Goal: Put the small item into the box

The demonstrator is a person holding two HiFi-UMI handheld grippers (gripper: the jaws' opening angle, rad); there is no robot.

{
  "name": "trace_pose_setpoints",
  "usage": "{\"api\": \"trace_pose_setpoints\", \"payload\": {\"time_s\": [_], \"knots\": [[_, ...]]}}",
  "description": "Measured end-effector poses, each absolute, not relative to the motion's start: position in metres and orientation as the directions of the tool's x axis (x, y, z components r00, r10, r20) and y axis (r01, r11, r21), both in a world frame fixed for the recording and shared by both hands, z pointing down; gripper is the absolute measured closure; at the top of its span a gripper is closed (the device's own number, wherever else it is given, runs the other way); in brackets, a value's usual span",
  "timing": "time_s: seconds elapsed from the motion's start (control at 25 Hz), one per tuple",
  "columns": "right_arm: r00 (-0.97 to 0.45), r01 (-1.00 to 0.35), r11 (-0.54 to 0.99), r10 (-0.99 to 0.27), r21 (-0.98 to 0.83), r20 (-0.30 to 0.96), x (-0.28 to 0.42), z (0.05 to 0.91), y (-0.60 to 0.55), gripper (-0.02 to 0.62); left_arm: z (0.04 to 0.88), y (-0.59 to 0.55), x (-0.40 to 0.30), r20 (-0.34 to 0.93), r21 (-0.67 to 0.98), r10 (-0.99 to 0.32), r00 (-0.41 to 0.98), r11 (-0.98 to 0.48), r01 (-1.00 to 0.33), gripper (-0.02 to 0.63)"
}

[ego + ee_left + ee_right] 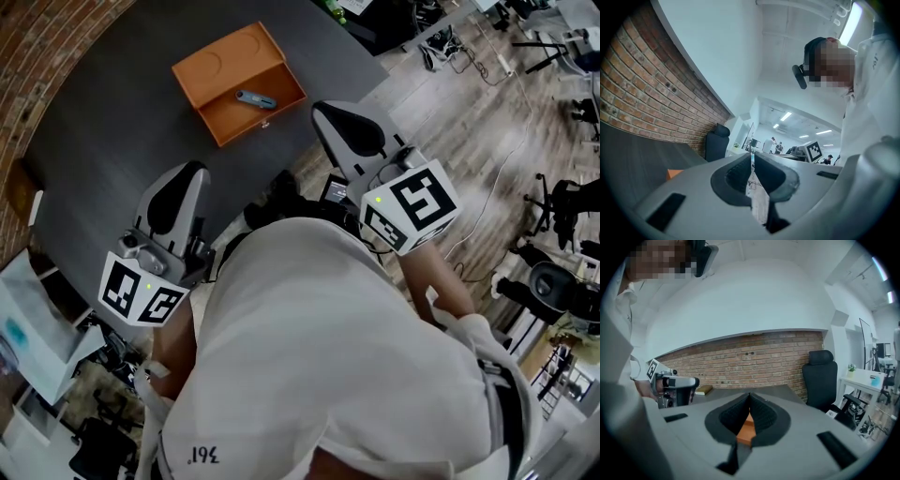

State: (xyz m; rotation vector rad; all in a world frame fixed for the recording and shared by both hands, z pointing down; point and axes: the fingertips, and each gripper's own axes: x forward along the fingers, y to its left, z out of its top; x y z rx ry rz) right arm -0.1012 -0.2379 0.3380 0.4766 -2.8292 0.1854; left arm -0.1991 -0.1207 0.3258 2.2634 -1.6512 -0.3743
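Left tongs (187,173) clenched, empty, held over table (94,141) near its near edge. Orange box (225,64) open on table, not far from same edge; small blue-grey item (255,98) lies inside its lower half. Right tongs (328,112) clenched, empty, just beyond near edge, pointing toward box.

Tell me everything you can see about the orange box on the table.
The orange box is a shallow rectangular case with a matte finish, lying open on the dark grey table, its lid folded back flat with round impressions in it. A small blue-grey item lies inside the tray part. Nothing else touches it.
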Motion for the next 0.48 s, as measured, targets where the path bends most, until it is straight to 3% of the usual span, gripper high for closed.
{"api": "trace_pose_setpoints", "payload": {"time_s": [0.48], "knots": [[-0.911, -0.343, 0.933, -0.305, -0.104, 0.277, -0.0928, 0.3341, -0.2402, 0.583, 0.3282, -0.1239, -0.1964, -0.010, 0.407, -0.950, 0.313, -0.290, -0.866, 0.575]]}}
